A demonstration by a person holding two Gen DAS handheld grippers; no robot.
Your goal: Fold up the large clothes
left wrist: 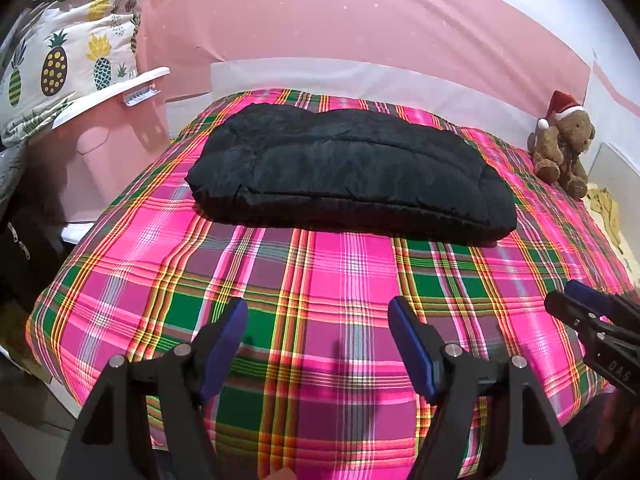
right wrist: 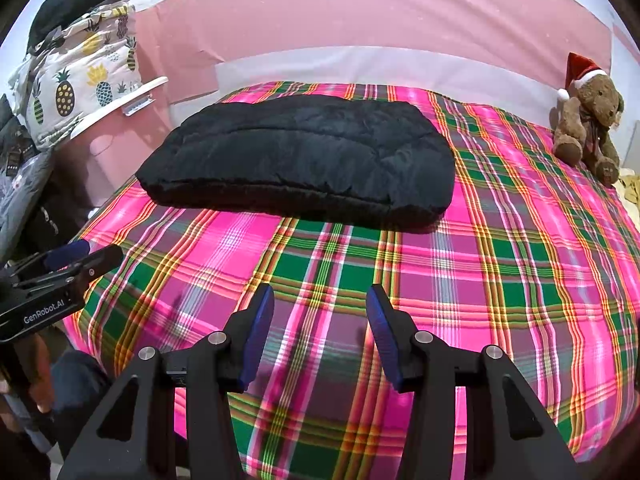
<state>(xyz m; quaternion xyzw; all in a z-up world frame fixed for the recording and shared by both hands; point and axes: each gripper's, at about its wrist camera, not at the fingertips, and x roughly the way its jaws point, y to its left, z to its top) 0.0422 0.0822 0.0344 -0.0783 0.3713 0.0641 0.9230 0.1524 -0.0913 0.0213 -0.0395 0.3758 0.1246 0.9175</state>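
Note:
A black padded garment (left wrist: 348,172) lies folded into a thick oblong on the far half of the plaid bed cover (left wrist: 320,280); it also shows in the right wrist view (right wrist: 300,160). My left gripper (left wrist: 318,308) is open and empty, held above the near part of the bed, well short of the garment. My right gripper (right wrist: 320,294) is open and empty, also over the near part of the bed. Each gripper shows at the edge of the other's view, the right one (left wrist: 576,296) and the left one (right wrist: 88,254).
A brown teddy bear in a Santa hat (right wrist: 588,128) sits at the bed's far right corner. A pineapple-print bundle (left wrist: 68,64) rests on a pink and white container (left wrist: 112,120) left of the bed. A pink wall runs behind.

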